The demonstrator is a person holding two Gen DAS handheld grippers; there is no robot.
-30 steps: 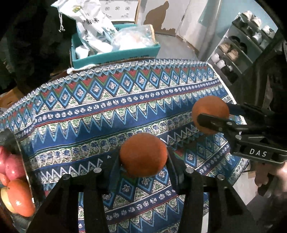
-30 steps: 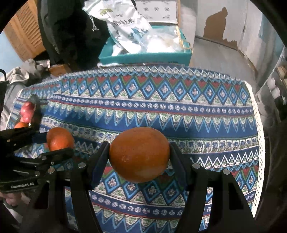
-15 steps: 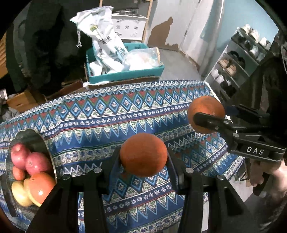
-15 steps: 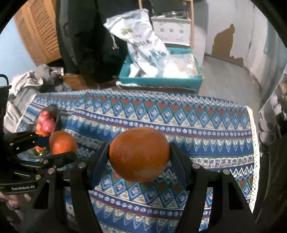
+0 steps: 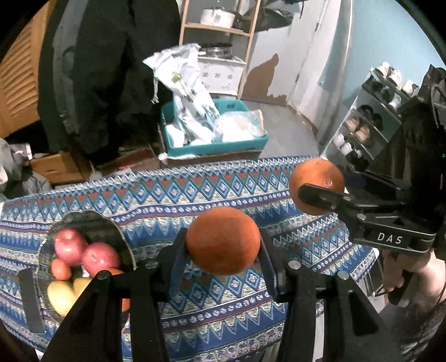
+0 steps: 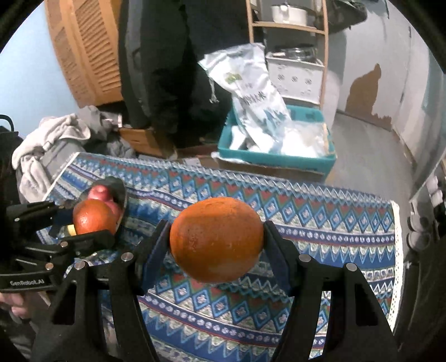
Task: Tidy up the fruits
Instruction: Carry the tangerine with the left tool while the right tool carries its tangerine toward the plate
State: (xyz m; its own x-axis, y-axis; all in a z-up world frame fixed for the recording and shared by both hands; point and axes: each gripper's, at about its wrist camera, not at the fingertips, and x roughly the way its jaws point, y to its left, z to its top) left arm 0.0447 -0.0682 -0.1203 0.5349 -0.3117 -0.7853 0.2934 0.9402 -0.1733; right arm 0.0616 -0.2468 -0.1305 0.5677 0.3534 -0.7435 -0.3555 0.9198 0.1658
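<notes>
My left gripper (image 5: 222, 245) is shut on an orange (image 5: 222, 239), held above the patterned tablecloth (image 5: 172, 200). My right gripper (image 6: 217, 245) is shut on a second orange (image 6: 217, 243), also held above the cloth. In the left wrist view the right gripper (image 5: 315, 192) and its orange (image 5: 316, 183) are at the right. In the right wrist view the left gripper (image 6: 92, 222) and its orange (image 6: 94, 217) are at the left, in front of the bowl. A dark fruit bowl (image 5: 83, 220) at the left holds red apples (image 5: 86, 250), small oranges and yellow fruit.
Beyond the table's far edge stands a teal bin (image 5: 214, 147) with white bags, on a cardboard box. A wooden shelf (image 6: 292, 25), a dark hanging coat (image 5: 111, 69) and a shoe rack (image 5: 370, 122) at the right surround the table. Clothes (image 6: 50, 139) are piled at the left.
Both grippers have risen and pulled back with their oranges still held. The bowl of fruit has come fully into the left wrist view, and more of the room shows.
</notes>
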